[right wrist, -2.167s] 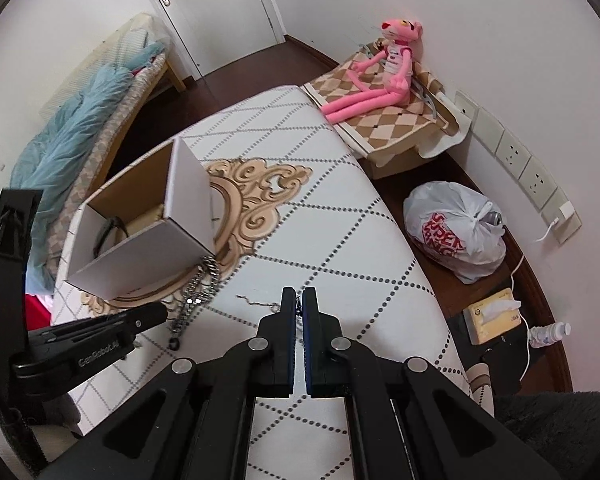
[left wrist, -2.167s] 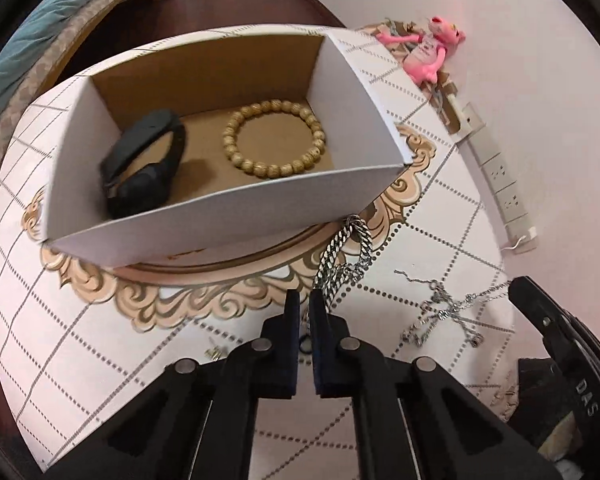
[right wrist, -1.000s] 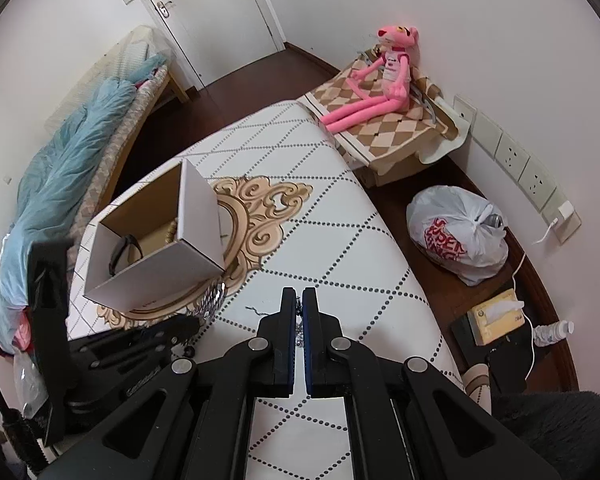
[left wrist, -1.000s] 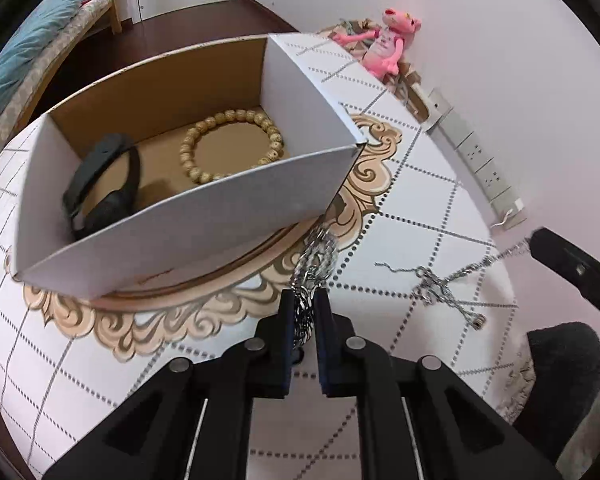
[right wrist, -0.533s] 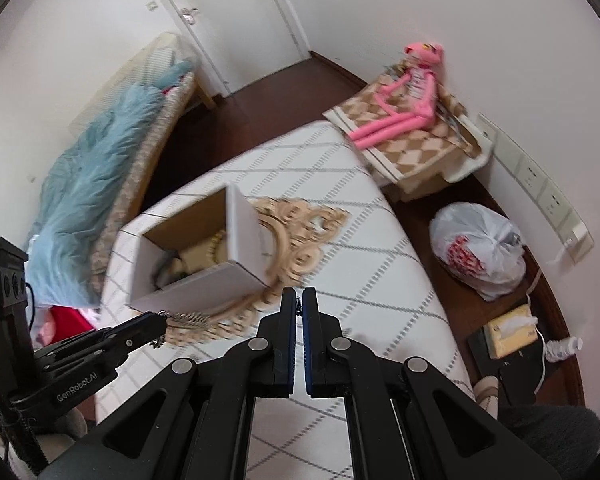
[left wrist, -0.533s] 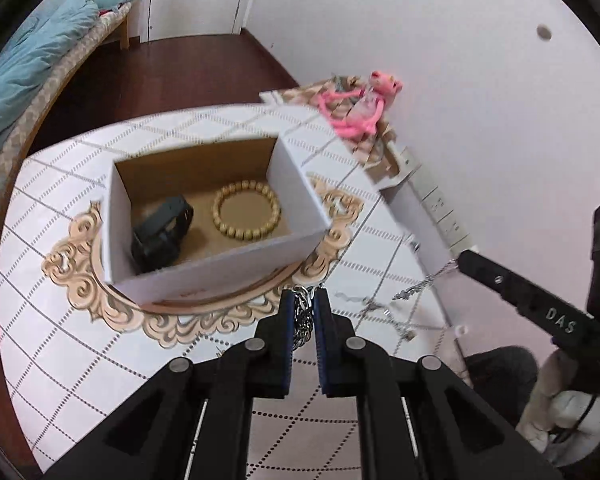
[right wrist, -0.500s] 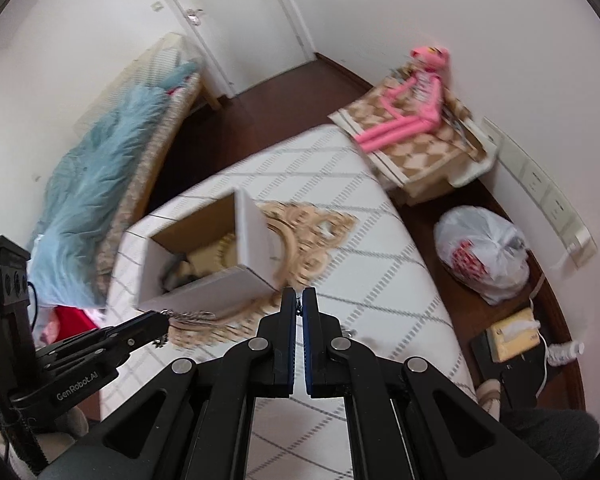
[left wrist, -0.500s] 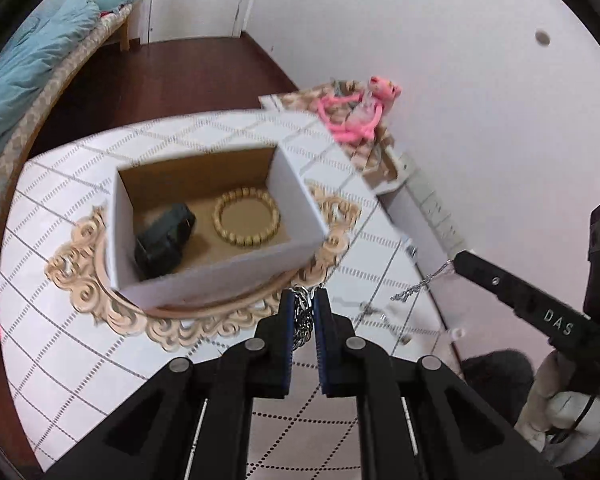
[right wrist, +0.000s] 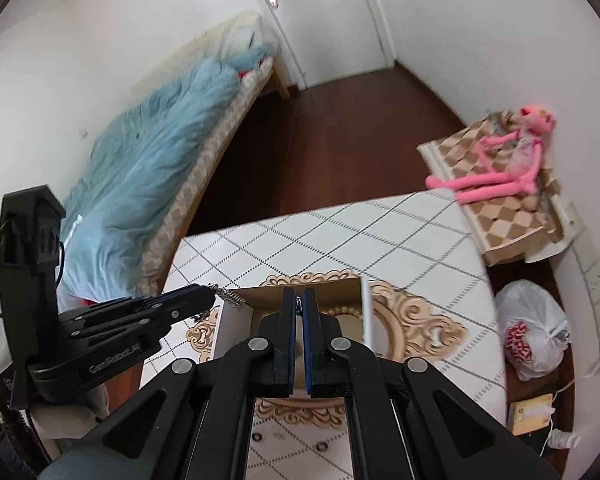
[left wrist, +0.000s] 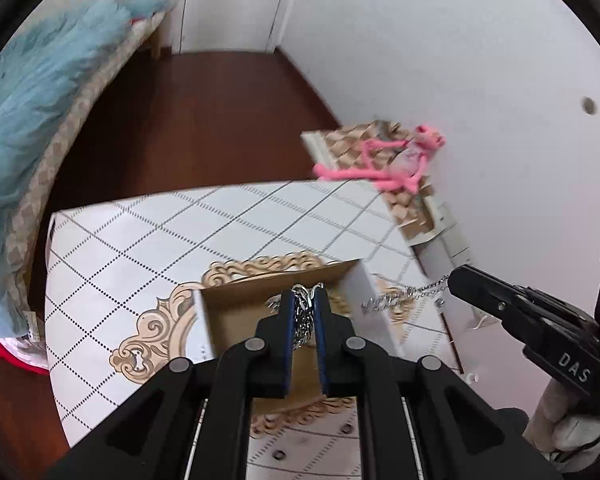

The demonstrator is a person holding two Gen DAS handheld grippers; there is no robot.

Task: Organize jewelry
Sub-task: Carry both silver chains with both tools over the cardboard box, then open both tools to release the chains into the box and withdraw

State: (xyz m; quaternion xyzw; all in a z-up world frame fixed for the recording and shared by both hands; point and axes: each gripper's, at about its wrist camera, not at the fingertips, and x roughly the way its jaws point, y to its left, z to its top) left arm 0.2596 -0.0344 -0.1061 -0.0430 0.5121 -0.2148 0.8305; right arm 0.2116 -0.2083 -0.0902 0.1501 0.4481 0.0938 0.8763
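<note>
My left gripper is shut on a thick silver chain and holds it high over the open cardboard box on the white patterned table. My right gripper is shut on a thin silver chain, which hangs from its tip beside the box's right wall. In the right wrist view the box lies below my fingers, with a wooden bead bracelet partly visible inside. The left gripper shows there with chain links at its tip.
A pink plush toy lies on a checkered stand right of the table. A bed with a blue blanket is to the left. A white plastic bag sits on the floor at right.
Both grippers have risen well above the table with their chains and tilted toward the far room. The box now sits directly under the fingers.
</note>
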